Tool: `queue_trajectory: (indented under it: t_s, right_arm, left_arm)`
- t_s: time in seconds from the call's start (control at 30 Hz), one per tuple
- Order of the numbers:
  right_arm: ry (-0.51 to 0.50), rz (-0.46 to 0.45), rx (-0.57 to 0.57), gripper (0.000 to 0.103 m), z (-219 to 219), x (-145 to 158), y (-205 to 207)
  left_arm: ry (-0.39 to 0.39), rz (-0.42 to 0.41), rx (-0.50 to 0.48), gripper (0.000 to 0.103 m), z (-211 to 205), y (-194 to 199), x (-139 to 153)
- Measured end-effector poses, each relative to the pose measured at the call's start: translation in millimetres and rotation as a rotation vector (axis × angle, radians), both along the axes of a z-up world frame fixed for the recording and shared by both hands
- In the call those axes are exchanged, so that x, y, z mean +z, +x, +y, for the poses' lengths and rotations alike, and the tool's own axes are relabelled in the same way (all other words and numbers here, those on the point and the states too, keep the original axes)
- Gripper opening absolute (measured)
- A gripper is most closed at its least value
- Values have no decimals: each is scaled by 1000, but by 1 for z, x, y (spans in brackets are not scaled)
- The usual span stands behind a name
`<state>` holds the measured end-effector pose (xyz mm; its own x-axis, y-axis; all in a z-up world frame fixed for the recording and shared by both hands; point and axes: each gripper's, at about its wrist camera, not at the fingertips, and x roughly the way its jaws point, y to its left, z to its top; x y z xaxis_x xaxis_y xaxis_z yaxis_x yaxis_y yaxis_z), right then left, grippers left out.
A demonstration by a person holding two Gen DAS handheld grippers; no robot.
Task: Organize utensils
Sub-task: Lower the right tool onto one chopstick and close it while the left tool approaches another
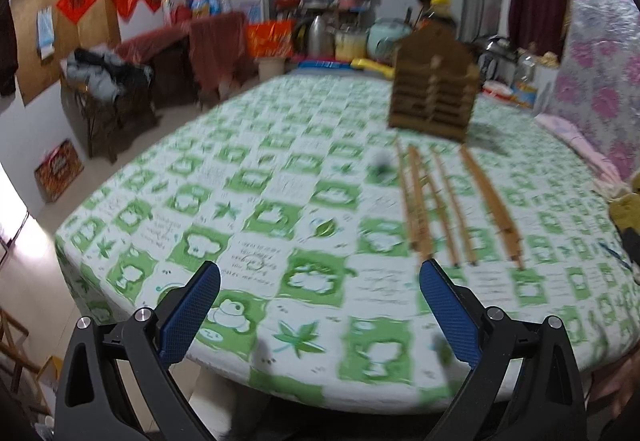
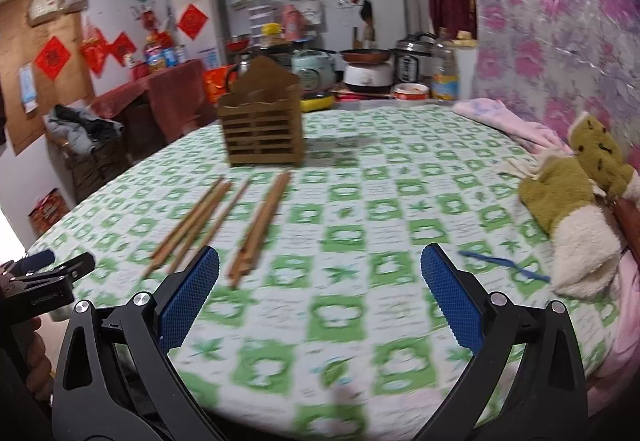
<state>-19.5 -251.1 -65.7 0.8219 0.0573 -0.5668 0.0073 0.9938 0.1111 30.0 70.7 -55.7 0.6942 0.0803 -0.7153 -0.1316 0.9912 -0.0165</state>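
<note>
Both the left gripper and right gripper hover empty with jaws apart, so pinch one of the chopsticks lying mid-frame near its end, then tip it into the wooden holder above.

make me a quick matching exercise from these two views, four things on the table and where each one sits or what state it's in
Things
1. wooden utensil holder
2. chopsticks
3. plush toy
4. right claw

Places or states
A. lying flat in loose groups on the green-and-white tablecloth, in front of the holder
B. open, holding nothing
C. standing upright near the far side of the table
D. lying at the right edge of the table, beside pink fabric

Pairs: 1-C, 2-A, 3-D, 4-B
</note>
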Motion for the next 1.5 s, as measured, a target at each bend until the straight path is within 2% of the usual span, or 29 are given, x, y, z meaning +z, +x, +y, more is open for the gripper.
queue_trajectory:
  t_s: [0.13, 0.27, 0.43, 0.63, 0.73, 0.87, 1.03, 1.13, 1.2, 1.3, 1.37, 1.43, 1.5]
  right_arm:
    - [-12, 44, 4, 97, -11, -8, 20]
    - [-18, 104, 61, 97, -4, -20, 38]
    - [-38, 119, 98, 97, 3, -21, 49]
    - [-5, 146, 100, 97, -1, -25, 63]
    - [9, 161, 111, 97, 0, -27, 67]
    - [-1, 155, 120, 97, 4, -23, 69]
    - [-7, 134, 120, 97, 2, -16, 70]
    - [-8, 144, 155, 97, 7, -19, 73]
    - [-27, 159, 190, 91, 16, -23, 75]
    - [-75, 202, 243, 76, 31, -33, 77]
    - [-102, 242, 275, 62, 40, -41, 81]
    - [-106, 287, 305, 57, 45, -47, 87]
    - [-104, 317, 326, 55, 48, -49, 91]
  left_arm:
    - [4, 60, -21, 97, 5, 18, -16]
    - [38, 94, -99, 97, -6, 36, -27]
    - [33, 132, -116, 97, -1, 56, -32]
    - [74, 163, -150, 97, -22, 74, -35]
    - [120, 164, -170, 97, -36, 76, -34]
    - [227, 169, -208, 98, -56, 86, -32]
    - [218, 224, -156, 99, -38, 110, -32]
    - [186, 235, -146, 99, -23, 116, -32]
    - [152, 231, -134, 99, -17, 118, -34]
    - [132, 247, -133, 99, -18, 125, -34]
    - [119, 264, -144, 98, -19, 130, -33]
    - [103, 277, -147, 98, -20, 137, -35]
    - [81, 289, -152, 98, -21, 142, -38]
